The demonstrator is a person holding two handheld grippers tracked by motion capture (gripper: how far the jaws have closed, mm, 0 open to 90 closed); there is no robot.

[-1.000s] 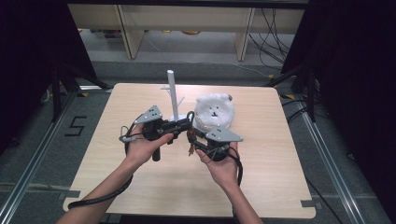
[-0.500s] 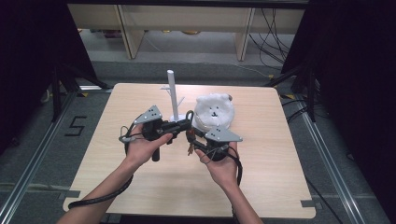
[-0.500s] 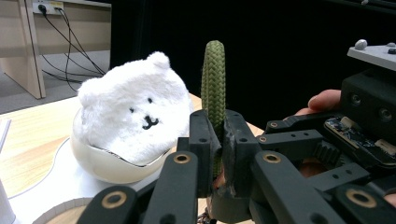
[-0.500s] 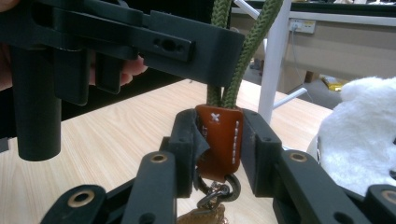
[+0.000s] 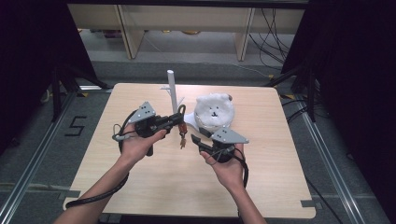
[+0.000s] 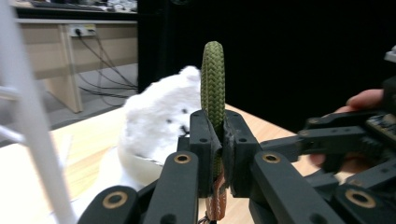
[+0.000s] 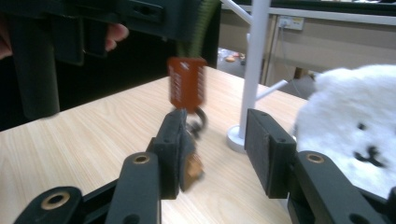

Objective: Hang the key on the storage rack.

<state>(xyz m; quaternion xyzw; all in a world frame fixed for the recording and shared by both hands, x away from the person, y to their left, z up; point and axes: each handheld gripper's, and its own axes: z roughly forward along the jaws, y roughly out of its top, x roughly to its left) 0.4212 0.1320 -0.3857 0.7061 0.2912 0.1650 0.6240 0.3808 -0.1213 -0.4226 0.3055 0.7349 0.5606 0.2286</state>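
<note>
Change since earlier: almost nothing; both hands and grippers sit where they were half a second and a second ago, beside the white stand, so the work seems paused at a hand-over or a hanging step.
Left gripper [image 6: 215, 140]: jaws closed tight on a green braided cord loop [image 6: 212, 79], held up above the table [image 5: 140, 186], just in front of the white stand [image 5: 171, 88].
Keychain: a brown leather tag [image 7: 187, 89] and small metal ring hang from the cord, dangling just in front of the stand's base.
Right gripper [image 7: 212, 144]: jaws parted, holding nothing; the hanging tag sits just above and ahead of one jaw, blurred.
Plush toy [image 5: 214, 111]: white, fluffy, round, small dark face; right of the stand, on the table.
Stand: thin white post with short side pegs, round foot, hard and smooth.
Table: pale wood-grain, matte.
Meaning: my guess is the loop is meant for a stand peg.
</note>
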